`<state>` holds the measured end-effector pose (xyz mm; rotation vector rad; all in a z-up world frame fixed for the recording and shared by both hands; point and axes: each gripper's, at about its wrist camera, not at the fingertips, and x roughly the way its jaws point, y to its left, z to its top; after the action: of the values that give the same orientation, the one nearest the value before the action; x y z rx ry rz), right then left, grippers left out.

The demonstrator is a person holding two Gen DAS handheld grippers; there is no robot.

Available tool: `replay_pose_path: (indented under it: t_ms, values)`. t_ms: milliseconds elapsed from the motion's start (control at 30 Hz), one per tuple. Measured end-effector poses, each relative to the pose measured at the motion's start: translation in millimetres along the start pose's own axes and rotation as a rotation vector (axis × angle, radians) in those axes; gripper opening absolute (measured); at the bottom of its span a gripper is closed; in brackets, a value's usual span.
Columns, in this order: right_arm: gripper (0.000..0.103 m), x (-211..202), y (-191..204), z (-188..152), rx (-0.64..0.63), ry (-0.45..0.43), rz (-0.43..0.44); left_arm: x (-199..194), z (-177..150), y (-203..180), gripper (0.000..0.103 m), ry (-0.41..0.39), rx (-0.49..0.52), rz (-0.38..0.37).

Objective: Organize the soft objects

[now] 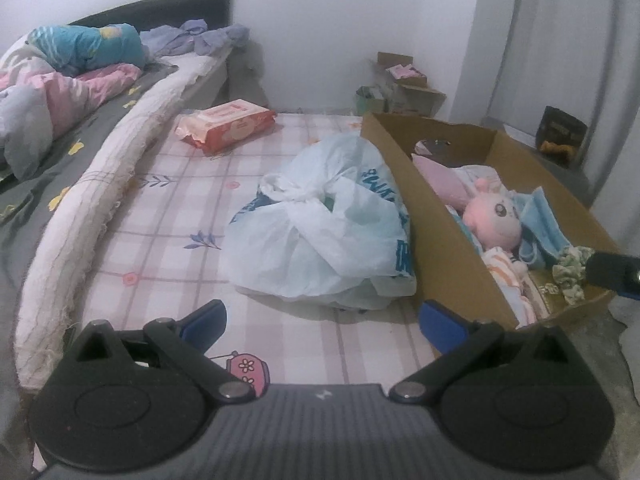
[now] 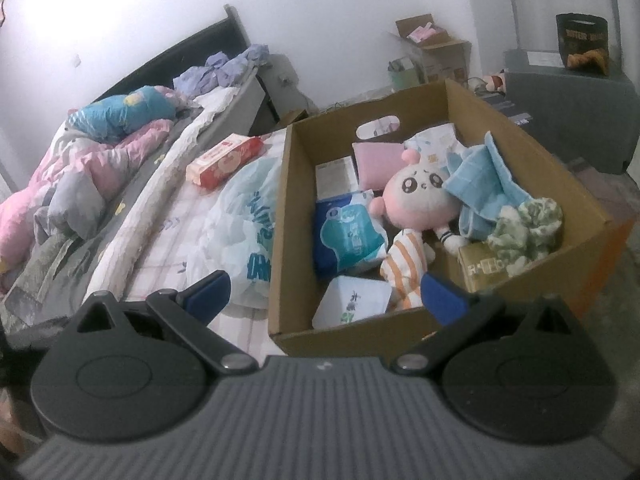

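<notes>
The left gripper [image 1: 322,320] hangs with jaws spread wide and empty above the pink checked bedsheet [image 1: 168,216], facing a crumpled white plastic bag [image 1: 320,232]. The right gripper [image 2: 324,294], equally wide and empty, hovers over the near rim of the brown cardboard box [image 2: 280,208]. Only the right wrist view looks into the box: a pink round-headed plush doll [image 2: 420,196], a blue folded cloth [image 2: 476,184], a green-and-white scrunchie [image 2: 524,228] and a blue-and-white tissue pack [image 2: 348,236] lie there. A red wet-wipes pack [image 1: 228,126] rests further along the sheet, near the white wall [image 1: 340,20].
</notes>
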<state>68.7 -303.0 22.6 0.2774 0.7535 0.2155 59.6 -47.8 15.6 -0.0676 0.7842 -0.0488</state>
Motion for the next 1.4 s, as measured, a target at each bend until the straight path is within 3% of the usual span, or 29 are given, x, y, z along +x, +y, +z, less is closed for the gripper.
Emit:
replay_pose_path:
  t_ms: [633,1400]
  values:
    - [0.102,3.2,4.4,-3.5,-0.052,0.034,0.027,4.5,5.0,-1.9,0.103,0.059,-0.043,0.044]
    - [0.102,23.5,9.7,-13.1,-0.100,0.107,-0.011,3.0,-0.8,-31.0,0.103,0.104,0.000,-0.012]
